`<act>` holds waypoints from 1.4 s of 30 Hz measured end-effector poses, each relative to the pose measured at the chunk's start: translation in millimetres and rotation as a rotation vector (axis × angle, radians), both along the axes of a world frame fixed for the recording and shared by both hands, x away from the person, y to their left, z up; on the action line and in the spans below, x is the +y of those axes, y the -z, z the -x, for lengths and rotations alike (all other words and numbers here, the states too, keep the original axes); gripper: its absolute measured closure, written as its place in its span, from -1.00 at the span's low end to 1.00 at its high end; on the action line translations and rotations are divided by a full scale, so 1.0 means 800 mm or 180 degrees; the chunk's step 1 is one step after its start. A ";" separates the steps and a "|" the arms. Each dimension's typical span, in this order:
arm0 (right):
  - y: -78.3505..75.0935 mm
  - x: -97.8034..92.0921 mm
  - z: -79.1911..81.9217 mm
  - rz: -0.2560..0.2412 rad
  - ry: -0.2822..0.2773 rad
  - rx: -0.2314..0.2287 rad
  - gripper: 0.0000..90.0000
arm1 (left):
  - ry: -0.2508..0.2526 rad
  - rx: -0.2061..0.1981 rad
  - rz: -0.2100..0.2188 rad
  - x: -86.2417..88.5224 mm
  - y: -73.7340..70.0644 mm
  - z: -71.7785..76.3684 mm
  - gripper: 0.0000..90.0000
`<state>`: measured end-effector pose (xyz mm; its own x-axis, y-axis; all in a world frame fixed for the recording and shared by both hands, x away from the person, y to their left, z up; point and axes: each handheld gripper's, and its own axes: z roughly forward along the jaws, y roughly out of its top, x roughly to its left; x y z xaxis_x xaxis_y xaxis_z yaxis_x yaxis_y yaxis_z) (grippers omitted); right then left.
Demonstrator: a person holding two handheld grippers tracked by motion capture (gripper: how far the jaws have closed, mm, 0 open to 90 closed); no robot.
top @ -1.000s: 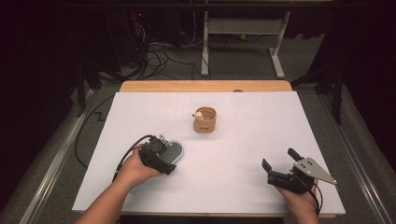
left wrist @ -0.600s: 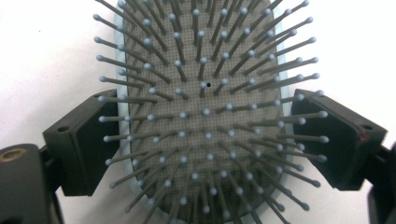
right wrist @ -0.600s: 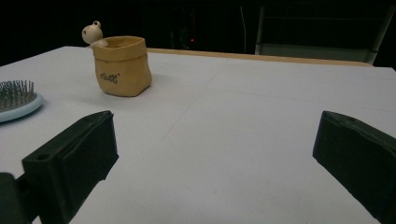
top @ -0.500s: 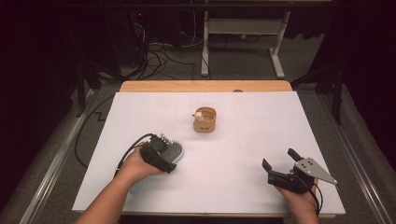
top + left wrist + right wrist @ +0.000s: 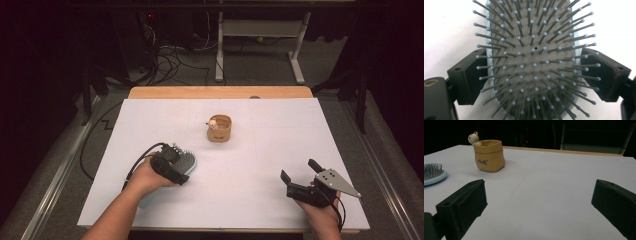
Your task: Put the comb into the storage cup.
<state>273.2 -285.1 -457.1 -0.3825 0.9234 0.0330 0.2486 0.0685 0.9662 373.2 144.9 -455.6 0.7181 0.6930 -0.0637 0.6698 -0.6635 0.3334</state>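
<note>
At lower left, the left gripper [image 5: 181, 162] straddles the hairbrush [image 5: 534, 60], jaws against its rigid rim; it looks light, best gripped there, while the right gripper [image 5: 300, 175] gapes wide.

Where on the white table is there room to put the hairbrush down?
Lots of bare table lies between the hairbrush and the right gripper, and beside the little cup toward the far corners. The left gripper sits around the brush.

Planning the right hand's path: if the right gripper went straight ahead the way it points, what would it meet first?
Probably nothing: the right gripper has bare white table ahead between its open jaws. The tan pot sits left of that line, though depth is uncertain.
</note>
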 end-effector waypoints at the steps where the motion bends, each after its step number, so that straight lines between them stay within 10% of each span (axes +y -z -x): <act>1: 0.000 0.000 0.000 -0.0006 0.0000 -0.0001 -0.99 | -0.0003 0.0002 -0.0002 0.000 0.000 0.000 -0.71; 42: 0.001 0.003 -0.007 -0.0042 -0.0053 0.0006 -0.99 | -0.0090 -0.0095 0.0071 0.001 -0.009 0.004 -0.55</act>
